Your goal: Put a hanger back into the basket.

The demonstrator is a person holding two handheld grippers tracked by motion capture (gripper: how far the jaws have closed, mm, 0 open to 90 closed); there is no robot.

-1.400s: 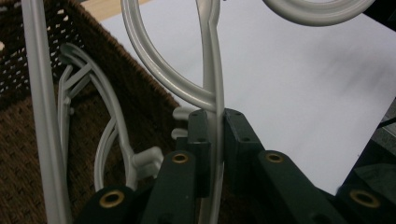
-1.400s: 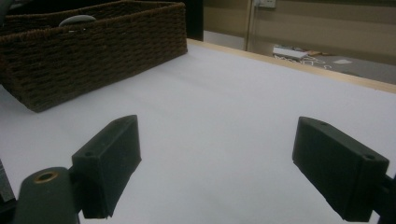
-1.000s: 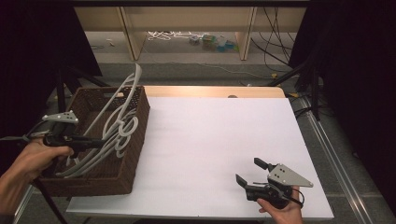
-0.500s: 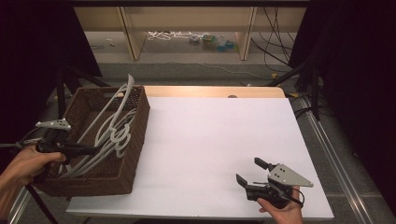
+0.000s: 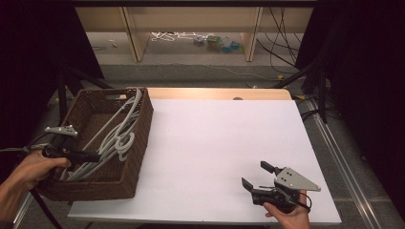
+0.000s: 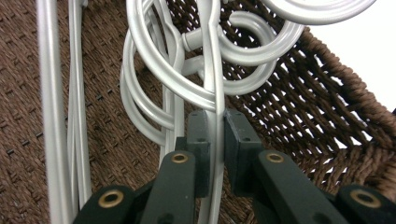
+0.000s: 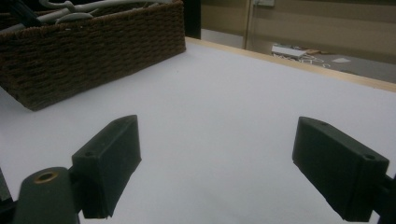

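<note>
Black and blocky, the two jaws of the left gripper (image 6: 214,140) are pressed together on the thin stem of a pale grey plastic clothes hanger (image 6: 212,60), which runs up between the pads and curls into a round hook just beyond them. More grey plastic hangers (image 6: 60,107) lie alongside it, their hooks overlapping in loops and their long straight bars running along the left of the left gripper view, all resting on the dark brown woven floor and wall of a rectangular wicker basket (image 6: 303,116). From the high view, the left gripper (image 5: 93,156) reaches level into the near part of this basket (image 5: 138,143), held by a hand (image 5: 33,167) coming in at the lower left, and the tangle of hangers (image 5: 114,136) leans from the near left corner up toward the far right rim. The basket sits at the left edge of a white table top (image 5: 215,138) with a light wooden strip along its far side. Well apart, near the front right corner of the table, the right gripper (image 5: 260,175) is held just above the white surface, its jaws standing wide apart with nothing between them; they point toward the basket (image 7: 93,46).
</note>
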